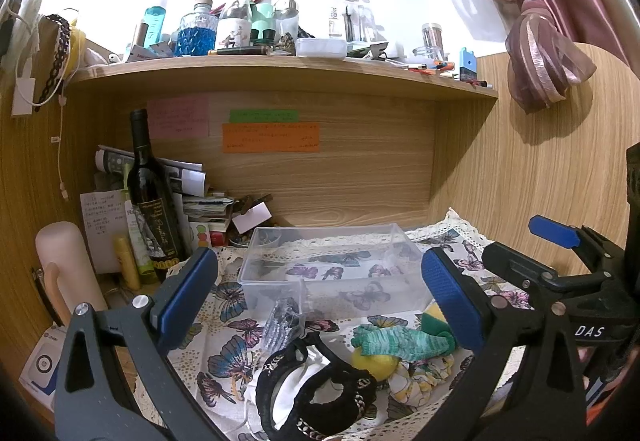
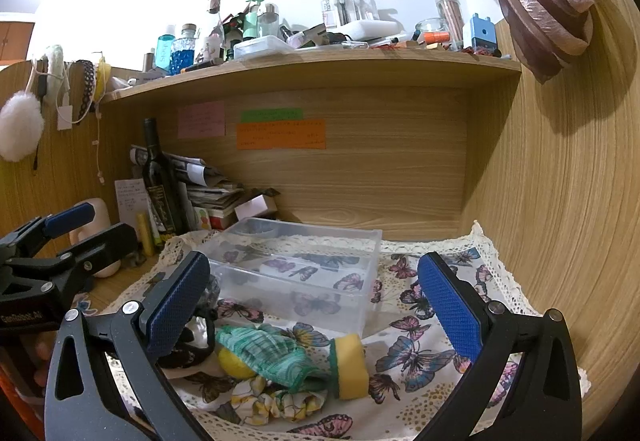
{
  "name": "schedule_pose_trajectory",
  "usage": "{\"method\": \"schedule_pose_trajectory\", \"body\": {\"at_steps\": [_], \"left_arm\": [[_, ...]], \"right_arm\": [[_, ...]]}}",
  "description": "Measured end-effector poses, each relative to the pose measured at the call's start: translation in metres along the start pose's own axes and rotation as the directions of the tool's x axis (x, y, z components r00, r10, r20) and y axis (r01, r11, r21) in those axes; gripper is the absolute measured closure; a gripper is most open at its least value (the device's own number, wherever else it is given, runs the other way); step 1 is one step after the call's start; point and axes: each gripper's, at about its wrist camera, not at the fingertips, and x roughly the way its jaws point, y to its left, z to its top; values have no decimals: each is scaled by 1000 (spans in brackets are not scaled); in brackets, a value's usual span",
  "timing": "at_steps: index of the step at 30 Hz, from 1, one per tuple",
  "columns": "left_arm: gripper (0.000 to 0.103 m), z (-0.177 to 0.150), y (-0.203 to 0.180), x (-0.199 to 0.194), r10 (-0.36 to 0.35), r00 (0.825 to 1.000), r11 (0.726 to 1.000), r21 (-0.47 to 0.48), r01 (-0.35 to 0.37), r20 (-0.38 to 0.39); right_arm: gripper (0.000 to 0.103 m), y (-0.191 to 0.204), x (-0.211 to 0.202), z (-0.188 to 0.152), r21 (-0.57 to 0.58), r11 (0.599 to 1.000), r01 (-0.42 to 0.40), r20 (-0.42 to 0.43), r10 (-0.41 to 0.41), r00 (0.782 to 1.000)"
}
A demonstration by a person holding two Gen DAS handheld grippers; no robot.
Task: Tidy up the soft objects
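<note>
Right wrist view: green glove (image 2: 266, 355) lies crosswise, cuff toward sponge (image 2: 352, 367); both claws gape empty.

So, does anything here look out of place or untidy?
Yes. The soft things lie in a heap in front of the clear plastic box, none inside: the green knitted cloth is draped over a yellow ball, beside the yellow sponge.

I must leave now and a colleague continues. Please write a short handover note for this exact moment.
Left gripper open, holding nothing. Right gripper open, holding nothing.
Clear plastic box on the butterfly cloth looks empty.
Green knit cloth, yellow sponge, floral scrunchie, black lace piece lie in front of it.
Done: nothing packed. Left: every soft item.
</note>
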Motion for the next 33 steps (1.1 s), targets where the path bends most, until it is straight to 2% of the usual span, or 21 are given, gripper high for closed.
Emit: {"method": "schedule_pose_trajectory", "body": {"at_steps": [19,23,28,31,33], "left_arm": [[0,-3,-4,0,-14,1000,1000,-5,14,4],[0,-5,-5,2,-31,1000,999,-14,31,1],[0,-6,-1,9,-94,995,995,-37,93,-30],[0,-7,2,12,-81,996,996,-33,80,-37],[5,-5,6,13,-74,996,997,-34,72,-46]], "right_arm": [[0,-1,-1,1,7,1000,-12,-2,12,1000],[0,-1,1,2,8,999,-38,-10,38,999],[0,-5,5,1,14,999,-49,-10,50,999],[0,-8,8,0,18,998,-52,-10,53,999],[2,-11,11,-1,16,999,-40,-11,40,999]]}}
